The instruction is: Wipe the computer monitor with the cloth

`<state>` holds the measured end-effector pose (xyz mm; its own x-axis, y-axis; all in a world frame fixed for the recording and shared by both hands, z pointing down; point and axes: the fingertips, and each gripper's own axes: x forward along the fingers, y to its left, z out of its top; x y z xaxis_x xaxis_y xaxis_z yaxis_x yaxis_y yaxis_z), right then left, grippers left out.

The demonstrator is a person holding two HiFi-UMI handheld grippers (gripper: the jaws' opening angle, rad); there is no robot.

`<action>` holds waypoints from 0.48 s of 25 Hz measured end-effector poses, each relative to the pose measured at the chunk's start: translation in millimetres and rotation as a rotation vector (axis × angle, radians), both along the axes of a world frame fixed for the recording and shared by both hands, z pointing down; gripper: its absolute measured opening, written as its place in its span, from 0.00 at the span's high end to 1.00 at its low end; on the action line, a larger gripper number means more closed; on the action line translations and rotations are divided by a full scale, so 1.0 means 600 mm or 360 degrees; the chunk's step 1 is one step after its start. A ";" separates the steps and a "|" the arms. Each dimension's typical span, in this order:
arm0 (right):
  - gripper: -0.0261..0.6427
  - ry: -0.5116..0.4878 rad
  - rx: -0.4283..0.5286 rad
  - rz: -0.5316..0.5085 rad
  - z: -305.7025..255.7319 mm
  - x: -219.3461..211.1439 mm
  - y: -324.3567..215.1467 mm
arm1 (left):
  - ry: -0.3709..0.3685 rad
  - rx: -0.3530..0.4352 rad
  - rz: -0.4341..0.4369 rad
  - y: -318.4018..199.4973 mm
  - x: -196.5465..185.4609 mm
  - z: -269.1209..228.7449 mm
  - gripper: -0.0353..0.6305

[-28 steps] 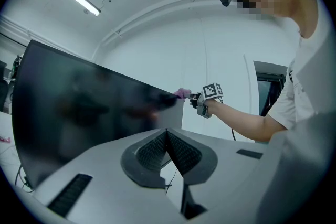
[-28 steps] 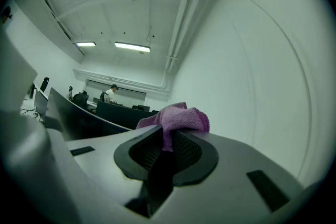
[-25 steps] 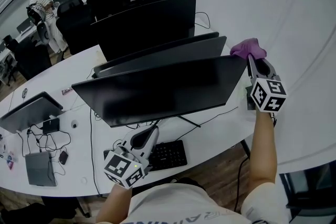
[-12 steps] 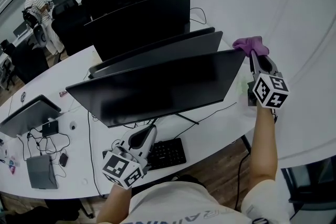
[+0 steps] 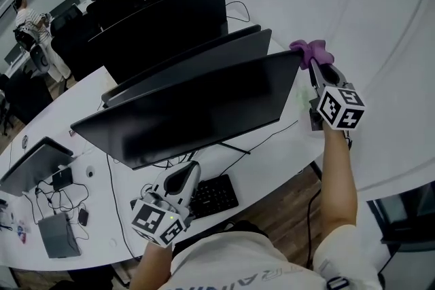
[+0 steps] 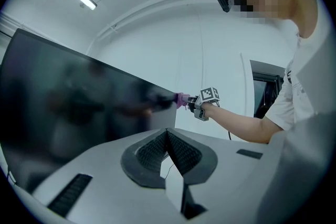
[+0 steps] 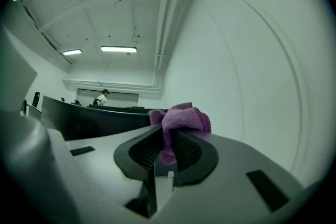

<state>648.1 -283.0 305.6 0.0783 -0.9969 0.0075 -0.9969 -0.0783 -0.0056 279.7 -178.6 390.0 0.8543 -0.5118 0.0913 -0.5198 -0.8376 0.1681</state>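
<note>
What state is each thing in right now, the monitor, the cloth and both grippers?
Wide black front monitor: screen dark.
Crumpled purple cloth: bunched and clamped, at that monitor's top right corner.
Right gripper: shut on the cloth.
Left gripper: shut, empty.

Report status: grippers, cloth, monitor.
Right gripper shut on cloth, at monitor's top right corner. Left gripper shut, empty, low by keyboard. Nothing blocking the screen.

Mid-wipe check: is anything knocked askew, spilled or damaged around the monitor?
Nothing stands out. The monitor stands on the desk, and no crack or spill shows. The purple cloth is wadded in the right gripper at the screen's top right corner; the left gripper hangs shut and empty near the keyboard.
</note>
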 end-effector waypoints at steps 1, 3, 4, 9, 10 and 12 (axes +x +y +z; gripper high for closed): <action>0.87 0.0001 -0.0016 0.0002 0.007 0.001 0.000 | 0.0000 0.0000 0.0012 0.001 0.005 -0.001 0.93; 0.87 0.0017 -0.0046 0.0003 0.021 0.001 0.001 | 0.0000 0.0003 0.0035 0.005 0.015 -0.002 0.93; 0.87 0.0024 -0.0060 0.0000 0.028 0.000 0.002 | 0.0001 0.0005 0.0047 0.006 0.020 -0.003 0.93; 0.87 0.0002 -0.0122 -0.0027 0.064 0.000 0.003 | 0.0006 0.0004 0.0106 0.013 0.049 -0.002 0.93; 0.87 0.0003 -0.0132 -0.0033 0.071 0.000 0.003 | 0.0007 0.0003 0.0116 0.014 0.055 -0.001 0.93; 0.87 0.0016 -0.0145 -0.0053 0.080 -0.002 0.001 | 0.0007 0.0004 0.0124 0.011 0.065 0.001 0.93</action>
